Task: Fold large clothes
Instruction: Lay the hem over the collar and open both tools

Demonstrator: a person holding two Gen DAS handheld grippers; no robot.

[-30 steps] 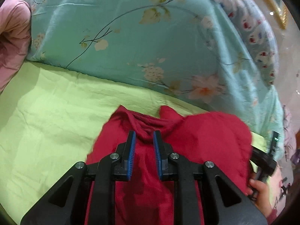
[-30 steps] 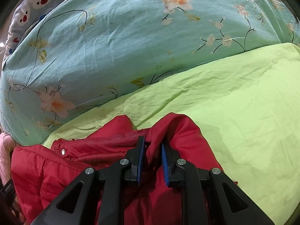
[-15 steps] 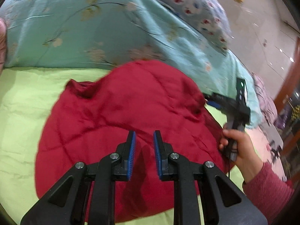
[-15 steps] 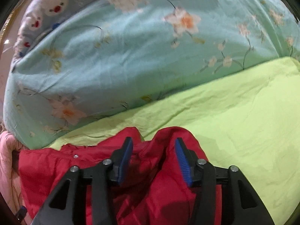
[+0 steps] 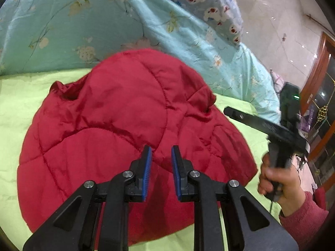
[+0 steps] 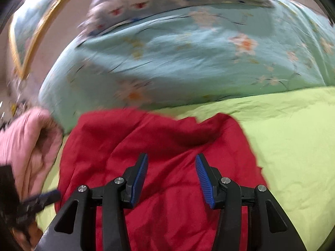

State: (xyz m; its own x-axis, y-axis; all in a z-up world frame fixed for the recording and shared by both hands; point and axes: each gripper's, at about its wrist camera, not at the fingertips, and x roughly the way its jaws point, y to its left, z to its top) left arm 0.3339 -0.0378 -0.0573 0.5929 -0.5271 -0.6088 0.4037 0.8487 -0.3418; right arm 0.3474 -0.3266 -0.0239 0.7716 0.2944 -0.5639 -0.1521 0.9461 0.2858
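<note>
A red quilted jacket (image 5: 117, 117) lies in a rounded heap on the lime-green sheet (image 5: 16, 96). My left gripper (image 5: 161, 161) is low over its near side, and a pucker of red fabric runs in between the narrow-set blue pads, which are shut on it. My right gripper (image 6: 171, 173) hovers just above the jacket (image 6: 159, 146), open, with nothing pinched. In the left wrist view the right gripper (image 5: 232, 113) shows side-on beside the jacket's right edge, held by a hand (image 5: 274, 177) in a red sleeve. The right wrist view is blurred.
A teal floral quilt (image 5: 62, 21) is piled behind the jacket, with a bear-print pillow (image 5: 207, 2) on it. A pink garment (image 6: 27, 142) lies at the left of the right wrist view. Tiled floor and a wooden door frame (image 5: 320, 67) lie beyond the bed's right side.
The right gripper opened, let go of the red jacket and drew back and up. The left gripper swung across with its fold, and the jacket now lies quilted side up.
</note>
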